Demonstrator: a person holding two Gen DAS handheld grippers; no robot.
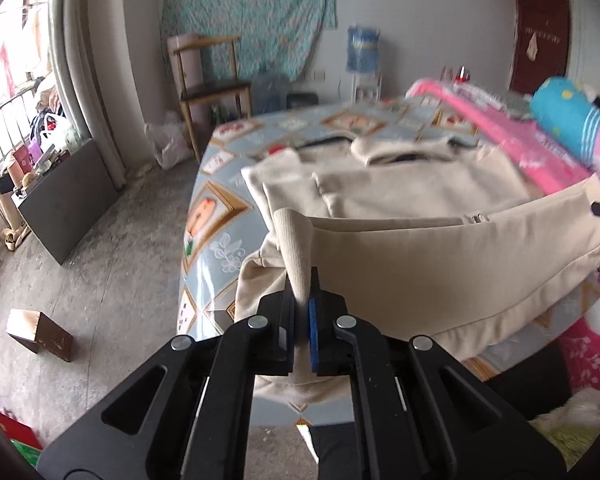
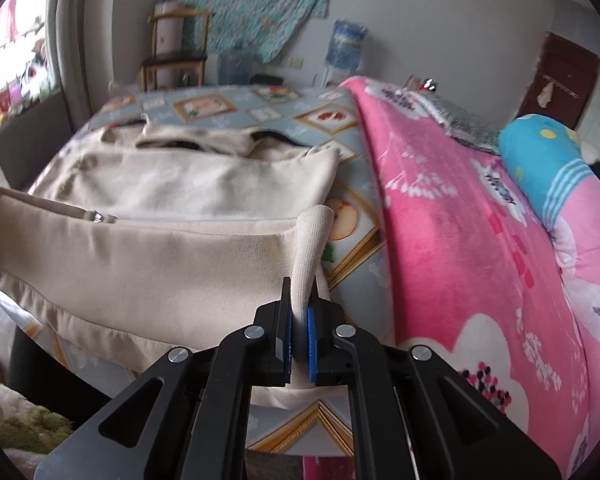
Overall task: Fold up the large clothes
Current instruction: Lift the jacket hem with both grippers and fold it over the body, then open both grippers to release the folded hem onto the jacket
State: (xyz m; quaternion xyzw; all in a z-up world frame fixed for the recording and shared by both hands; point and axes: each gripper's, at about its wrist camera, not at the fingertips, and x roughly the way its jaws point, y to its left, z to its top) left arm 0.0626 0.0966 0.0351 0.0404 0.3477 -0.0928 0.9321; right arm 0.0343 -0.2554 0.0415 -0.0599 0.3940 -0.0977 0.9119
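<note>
I had the beige jacket (image 1: pixel 400 188) lying flat on the patterned sheet (image 1: pixel 216 216), collar at the far end, with its near hem raised clear of the bed between my two claws. The left gripper (image 1: pixel 302 312) was pinched tight on the ribbed hem corner at the left, and the right gripper (image 2: pixel 300 316) was clamped the same way on the ribbed corner at the right, just beside the pink blanket (image 2: pixel 460 240). The hem hung fairly taut between them, the zipper pull (image 2: pixel 98 217) showing near the middle. To make this fold well, I judged both corners should travel level and together toward the collar, with the hem kept stretched so the lower half lands square on the upper, edges lined up. I would also keep the right corner from catching the blanket. Both claws pointed forward and down over the bed, fingers standing upright side by side, the cloth rising out of them in a narrow pleat.
</note>
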